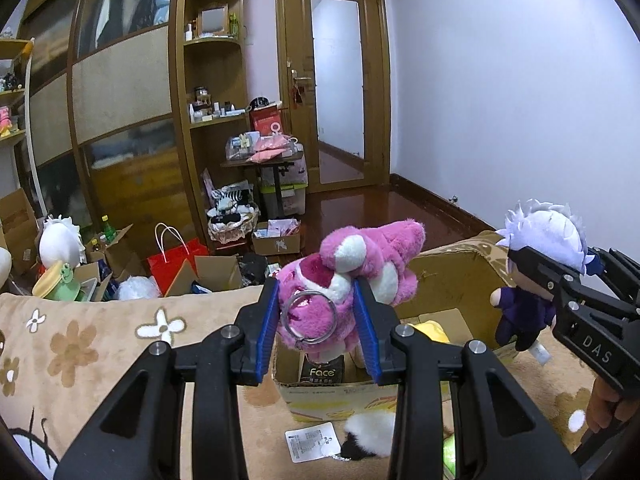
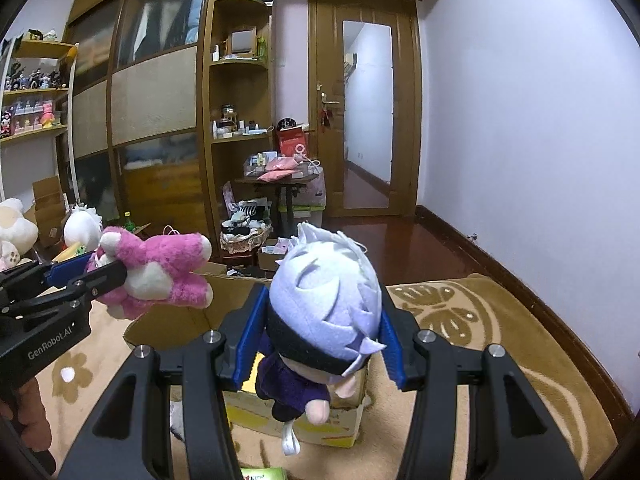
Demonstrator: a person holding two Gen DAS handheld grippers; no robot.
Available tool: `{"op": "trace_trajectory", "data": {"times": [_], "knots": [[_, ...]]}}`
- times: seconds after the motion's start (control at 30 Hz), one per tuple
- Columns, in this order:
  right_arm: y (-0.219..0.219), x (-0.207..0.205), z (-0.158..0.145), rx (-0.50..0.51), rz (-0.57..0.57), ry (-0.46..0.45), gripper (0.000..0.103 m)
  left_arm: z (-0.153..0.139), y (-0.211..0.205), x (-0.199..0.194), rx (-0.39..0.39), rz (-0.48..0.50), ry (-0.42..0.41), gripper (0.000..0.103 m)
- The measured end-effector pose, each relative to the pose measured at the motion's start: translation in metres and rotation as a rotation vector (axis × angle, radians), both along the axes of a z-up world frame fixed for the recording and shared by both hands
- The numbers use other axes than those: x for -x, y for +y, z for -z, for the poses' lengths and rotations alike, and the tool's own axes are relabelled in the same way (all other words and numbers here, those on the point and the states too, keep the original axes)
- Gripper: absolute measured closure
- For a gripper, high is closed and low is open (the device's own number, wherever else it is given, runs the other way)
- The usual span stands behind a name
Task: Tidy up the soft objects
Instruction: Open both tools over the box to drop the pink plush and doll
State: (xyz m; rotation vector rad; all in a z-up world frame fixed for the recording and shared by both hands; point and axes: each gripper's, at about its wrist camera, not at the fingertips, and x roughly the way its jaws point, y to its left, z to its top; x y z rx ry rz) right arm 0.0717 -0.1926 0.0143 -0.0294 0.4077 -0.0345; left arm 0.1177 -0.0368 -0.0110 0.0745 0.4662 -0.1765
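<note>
My left gripper is shut on a pink plush bear with a metal key ring, held above an open cardboard box on the bed. The bear also shows in the right wrist view, at the left. My right gripper is shut on a white-haired plush doll in purple clothes, held over the same box. That doll shows at the right of the left wrist view. A yellow soft toy lies inside the box.
The box stands on a beige flowered blanket. A black-and-white plush and a paper tag lie in front of it. Beyond the bed are boxes, a red bag, more plush toys, shelves and a door.
</note>
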Motion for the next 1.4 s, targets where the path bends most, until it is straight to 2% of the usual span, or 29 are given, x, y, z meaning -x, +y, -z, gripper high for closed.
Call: {"op": "trace_trajectory", "data": {"times": [0.37, 0.63, 0.93, 1.17, 1.23, 1.4], "knots": [[-0.004, -0.02, 0.014, -0.006, -0.015, 0.019, 0.048, 0.013, -0.008, -0.019, -0.016, 0.007, 0.052, 0.067], [-0.01, -0.02, 0.019, -0.066, -0.039, 0.028, 0.047, 0.021, -0.01, -0.025, -0.043, 0.016, 0.096, 0.067], [0.0, -0.016, 0.02, -0.054, -0.08, 0.003, 0.047, 0.027, -0.009, -0.034, -0.057, -0.001, 0.145, 0.065], [0.004, -0.02, 0.022, -0.044, -0.091, 0.021, 0.043, 0.032, -0.006, -0.036, -0.055, -0.012, 0.175, 0.061], [0.003, -0.023, 0.024, -0.054, -0.098, 0.043, 0.039, 0.032, -0.006, -0.037, -0.061, -0.019, 0.181, 0.055], [0.006, -0.024, 0.028, -0.056, -0.122, 0.066, 0.038, 0.033, -0.004, -0.036, -0.066, -0.027, 0.185, 0.046]]}}
